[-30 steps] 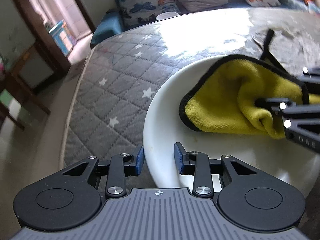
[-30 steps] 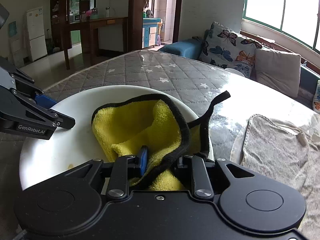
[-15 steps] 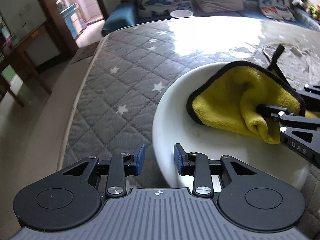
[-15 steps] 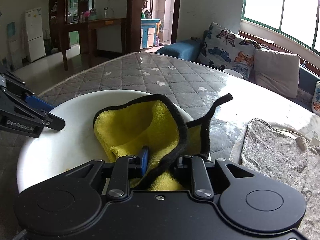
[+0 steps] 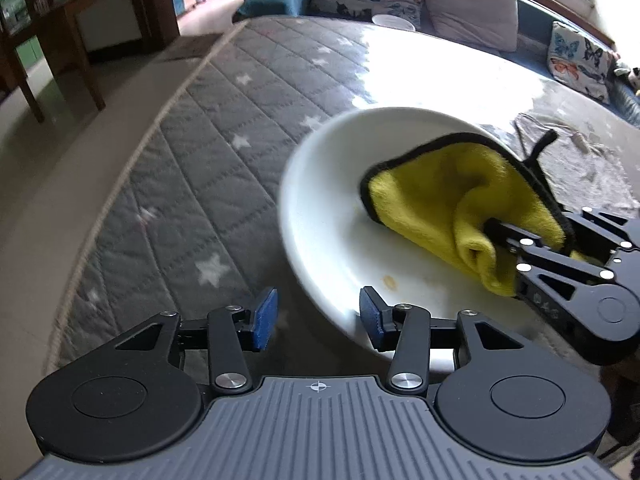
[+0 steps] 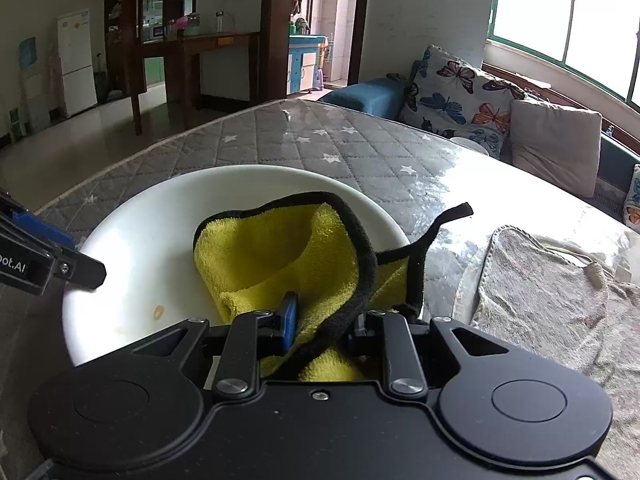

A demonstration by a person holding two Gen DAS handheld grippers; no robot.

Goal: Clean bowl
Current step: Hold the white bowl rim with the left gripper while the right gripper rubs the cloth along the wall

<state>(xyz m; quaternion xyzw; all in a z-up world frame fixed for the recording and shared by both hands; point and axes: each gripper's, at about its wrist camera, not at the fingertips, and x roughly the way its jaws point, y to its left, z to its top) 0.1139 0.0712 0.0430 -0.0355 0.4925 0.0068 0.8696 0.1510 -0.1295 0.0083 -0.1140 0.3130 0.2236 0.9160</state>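
Note:
A wide white bowl (image 5: pixel 320 232) rests on the grey star-quilted mattress (image 5: pixel 180 168), with a small brown spot (image 5: pixel 389 280) on its inner wall. My left gripper (image 5: pixel 318 314) is at the bowl's near rim. Its jaws are opening, with the rim between the blue pads and neither pad pressing on it. My right gripper (image 6: pixel 324 320) is shut on a yellow cloth (image 6: pixel 256 252) with a black border that lies inside the bowl (image 6: pixel 152 232). In the right wrist view, one of the left fingers (image 6: pixel 86 272) reaches over the bowl's left rim.
A grey towel (image 6: pixel 540 280) lies on the mattress to the right of the bowl. A small white dish (image 5: pixel 394 22) sits at the far edge, in front of butterfly cushions (image 6: pixel 460 92). The mattress edge (image 5: pixel 132 160) drops to the floor on the left, with a wooden table (image 6: pixel 200 48) beyond.
The left gripper's pads have spread wider apart at the bowl's rim, and the gripper has rolled and shifted, so the bowl now sits further right in its view. The right gripper still holds the cloth.

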